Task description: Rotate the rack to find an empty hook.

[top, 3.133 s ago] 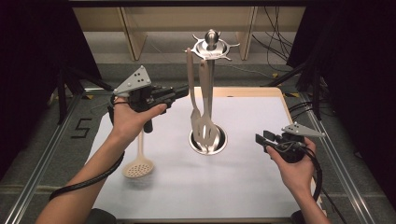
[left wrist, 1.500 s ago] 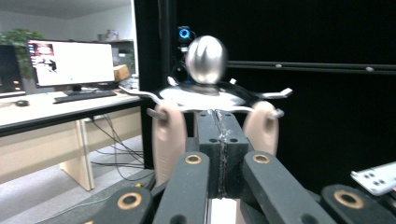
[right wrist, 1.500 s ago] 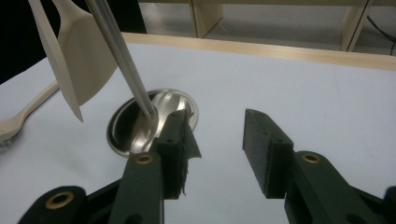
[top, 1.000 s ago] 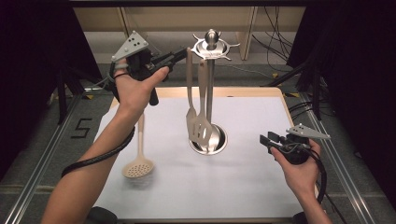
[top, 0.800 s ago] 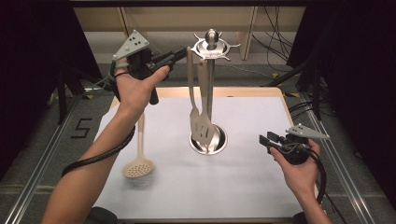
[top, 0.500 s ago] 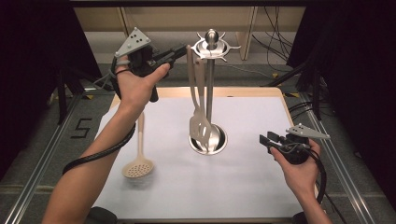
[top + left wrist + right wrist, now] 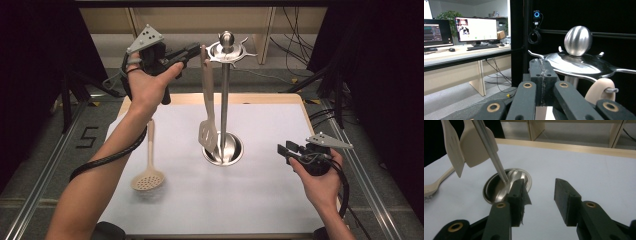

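A: What is being seen at the left of the table (image 7: 165,205)?
B: A skimmer (image 7: 149,176) is being left lying flat on the white sheet, bowl toward the near edge, well apart from both tools.

A: And the left tool (image 7: 198,48)?
B: It is being held high, level with the top of the rack (image 7: 226,50). Its jaws are being kept clenched together with nothing between them; in the left gripper view the pads (image 7: 541,75) are meeting along one seam. The tip is being held just beside the top of the turner (image 7: 208,102), whose handle end (image 7: 599,90) is hanging on a hook of the rack.

A: Where is the turner's blade?
B: It is hanging beside the pole, above the round base (image 7: 223,150).

A: And the right tool (image 7: 281,150)?
B: It is being held low over the table, right of the base, pointing at it. Its jaws (image 7: 537,195) are being held released, nothing between them.
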The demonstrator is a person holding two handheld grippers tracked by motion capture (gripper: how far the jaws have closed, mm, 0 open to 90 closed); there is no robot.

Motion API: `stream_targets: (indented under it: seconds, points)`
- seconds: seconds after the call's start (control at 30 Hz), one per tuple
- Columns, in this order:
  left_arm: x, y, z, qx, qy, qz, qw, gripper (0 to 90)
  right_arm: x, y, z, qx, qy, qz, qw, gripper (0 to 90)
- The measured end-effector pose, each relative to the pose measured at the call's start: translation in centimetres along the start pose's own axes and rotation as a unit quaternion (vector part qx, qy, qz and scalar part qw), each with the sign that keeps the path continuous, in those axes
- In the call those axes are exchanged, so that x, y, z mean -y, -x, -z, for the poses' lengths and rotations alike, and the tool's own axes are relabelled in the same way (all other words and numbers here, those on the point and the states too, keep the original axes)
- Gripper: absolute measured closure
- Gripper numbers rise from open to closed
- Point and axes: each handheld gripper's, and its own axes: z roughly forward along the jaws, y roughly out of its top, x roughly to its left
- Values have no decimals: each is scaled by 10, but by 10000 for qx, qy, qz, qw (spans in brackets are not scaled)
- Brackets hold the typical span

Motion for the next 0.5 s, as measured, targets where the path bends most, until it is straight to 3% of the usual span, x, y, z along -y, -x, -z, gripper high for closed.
stream_targets:
  seconds: [0.07,0.23,0.37,0.43,0.5]
  points:
    - [0,-1,-1,4,-14,2,10000,893,0,2,1,88,39,169,9998,609]
    - [0,-3,-5,-16,-40,9,10000,893,0,1,1,27,-12,10,10000,609]
    - [0,-5,-8,-5,-58,13,10000,893,0,2,0,47,53,121,9999,608]
    - [-1,-6,-9,-10,-80,2,10000,893,0,0,0,-10,3,-24,10000,609]
    - [-1,-7,-11,-8,-103,-12,9999,893,0,1,-1,16,40,39,10000,608]
